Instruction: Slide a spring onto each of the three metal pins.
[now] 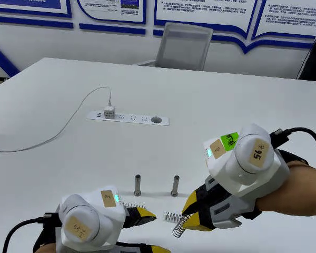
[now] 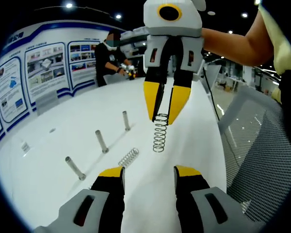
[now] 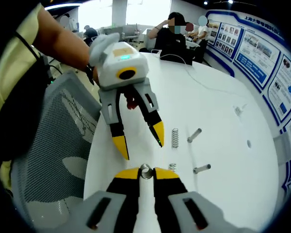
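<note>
Two upright metal pins (image 1: 137, 184) (image 1: 175, 185) stand on the white table; the left gripper view has three pins (image 2: 75, 168) (image 2: 102, 141) (image 2: 126, 120) in a row. My right gripper (image 1: 192, 215) is shut on one end of a spring (image 1: 180, 225), which hangs slanted toward the tabletop; the held spring (image 2: 159, 133) and the right gripper (image 2: 162, 118) show from the front there. A second spring (image 1: 171, 215) lies flat beside it. A third spring (image 1: 132, 205) lies by my left gripper (image 1: 158, 232), which is open and holds nothing.
A recessed power strip (image 1: 129, 117) with a plugged white cable (image 1: 68, 122) sits mid-table. A grey chair (image 1: 184, 45) stands behind the far edge. A mesh chair (image 2: 262, 160) is close to the near table edge. People sit at a far table (image 3: 177, 36).
</note>
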Demonstrator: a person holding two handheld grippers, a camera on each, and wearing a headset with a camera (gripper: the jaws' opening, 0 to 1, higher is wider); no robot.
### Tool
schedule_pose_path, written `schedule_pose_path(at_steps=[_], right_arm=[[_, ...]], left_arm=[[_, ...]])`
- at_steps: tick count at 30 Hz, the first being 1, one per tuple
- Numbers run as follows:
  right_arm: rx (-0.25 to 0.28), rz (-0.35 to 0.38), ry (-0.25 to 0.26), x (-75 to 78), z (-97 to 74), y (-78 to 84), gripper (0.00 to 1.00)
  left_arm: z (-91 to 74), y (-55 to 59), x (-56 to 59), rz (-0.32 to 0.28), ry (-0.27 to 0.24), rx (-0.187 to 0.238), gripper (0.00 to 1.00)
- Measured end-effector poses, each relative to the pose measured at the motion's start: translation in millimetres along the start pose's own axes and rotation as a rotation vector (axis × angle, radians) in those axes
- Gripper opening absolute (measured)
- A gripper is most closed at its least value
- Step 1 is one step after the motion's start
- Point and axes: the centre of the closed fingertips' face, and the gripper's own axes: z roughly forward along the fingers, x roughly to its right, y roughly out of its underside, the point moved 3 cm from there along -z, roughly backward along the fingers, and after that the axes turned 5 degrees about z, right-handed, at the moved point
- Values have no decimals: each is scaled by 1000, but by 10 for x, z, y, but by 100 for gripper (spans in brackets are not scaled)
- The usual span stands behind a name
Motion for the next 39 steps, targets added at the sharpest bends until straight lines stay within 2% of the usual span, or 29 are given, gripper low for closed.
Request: schedule_pose_path(at_steps=[13, 21, 39], right_arm=[[-28, 30, 46, 189, -191, 135, 11], [-37, 57, 88, 379, -367, 216, 11], [-84, 111, 174, 823, -704, 416, 11]], left_arm=[[-208, 123, -216, -62, -89, 7, 52], [-320, 179, -340, -84, -137, 14, 57], [-401, 269, -413, -120, -174, 9, 61]])
